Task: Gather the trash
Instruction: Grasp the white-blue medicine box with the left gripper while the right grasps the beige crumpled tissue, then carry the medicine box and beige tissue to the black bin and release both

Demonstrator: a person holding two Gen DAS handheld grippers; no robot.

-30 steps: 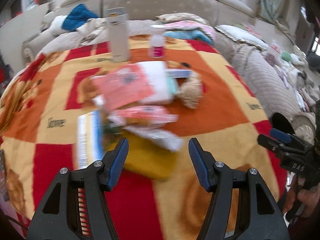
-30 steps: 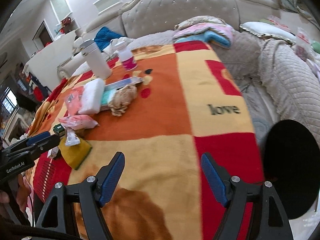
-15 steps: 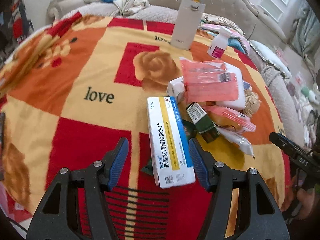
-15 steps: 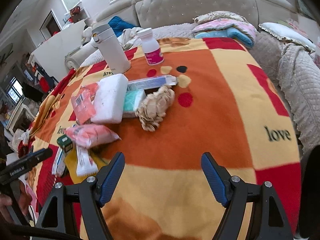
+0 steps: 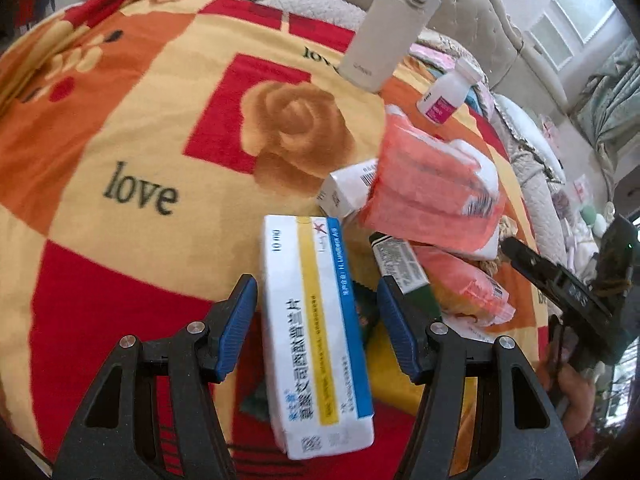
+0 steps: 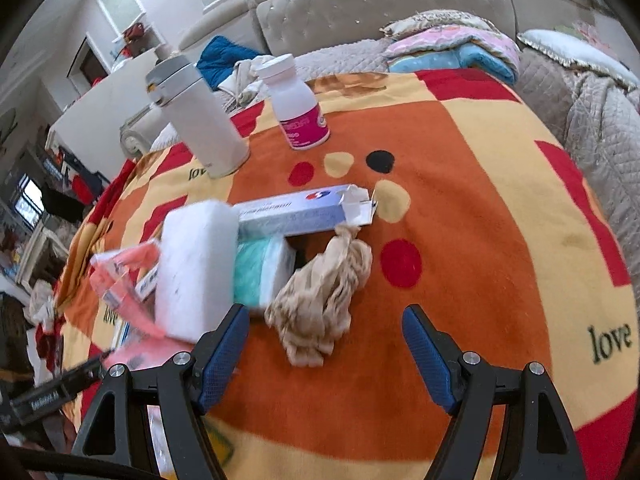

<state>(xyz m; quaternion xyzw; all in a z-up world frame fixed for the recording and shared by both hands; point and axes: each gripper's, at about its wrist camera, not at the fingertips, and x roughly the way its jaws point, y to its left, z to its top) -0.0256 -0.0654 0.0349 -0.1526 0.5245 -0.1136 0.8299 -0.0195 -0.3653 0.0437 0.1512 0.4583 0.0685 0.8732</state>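
Observation:
My left gripper [image 5: 316, 316] is open, its fingers on either side of a white, yellow and blue medicine box [image 5: 316, 332] lying on the blanket, not gripping it. Beyond it lie a small white box [image 5: 346, 194], an orange plastic packet [image 5: 432, 196], a green and white box [image 5: 400, 260] and another orange packet [image 5: 464, 292]. My right gripper [image 6: 324, 340] is open just in front of a crumpled beige wad [image 6: 324, 292]. Behind the wad lie a teal packet [image 6: 260, 272], a white sponge block [image 6: 196, 268] and an opened blue and white carton [image 6: 304, 210].
A red, orange and yellow blanket [image 5: 140, 140] covers the surface. A white flask [image 6: 200, 120] and a white bottle with a pink label [image 6: 296, 108] stand at the back. A tufted sofa [image 6: 380, 4] with folded bedding lies behind. The right gripper shows in the left wrist view [image 5: 560, 280].
My left gripper moved forward so the medicine box now sits between its fingers. My right gripper moved forward and left towards the beige wad. Both stayed open.

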